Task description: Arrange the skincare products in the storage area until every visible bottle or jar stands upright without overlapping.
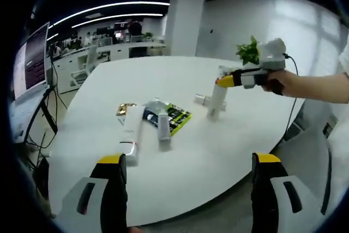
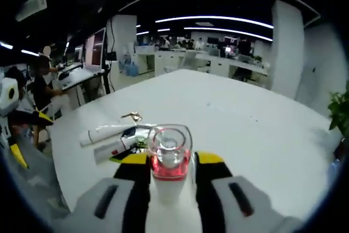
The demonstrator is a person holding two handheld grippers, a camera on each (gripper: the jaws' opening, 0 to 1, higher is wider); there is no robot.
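On large white oval table (image 1: 180, 151), right gripper (image 2: 170, 174) pinches tall white bottle with clear pink-tinted cap (image 2: 169, 151), upright, near far-right table area. Left gripper (image 1: 188, 189) spread, empty, low at near edge. Two white tubes (image 1: 132, 129) lie flat beside green-black flat packet (image 1: 177, 117); small white jar (image 1: 202, 100) just beside held bottle. Advice: lower bottle vertically, base flat, clear of jar, release slowly.

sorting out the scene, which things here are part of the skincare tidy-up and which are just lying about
Job:
- bottle held in right gripper
- white tubes lying flat
- small jar
- left gripper, open

Lying about:
- green packet
- potted plant
- monitor
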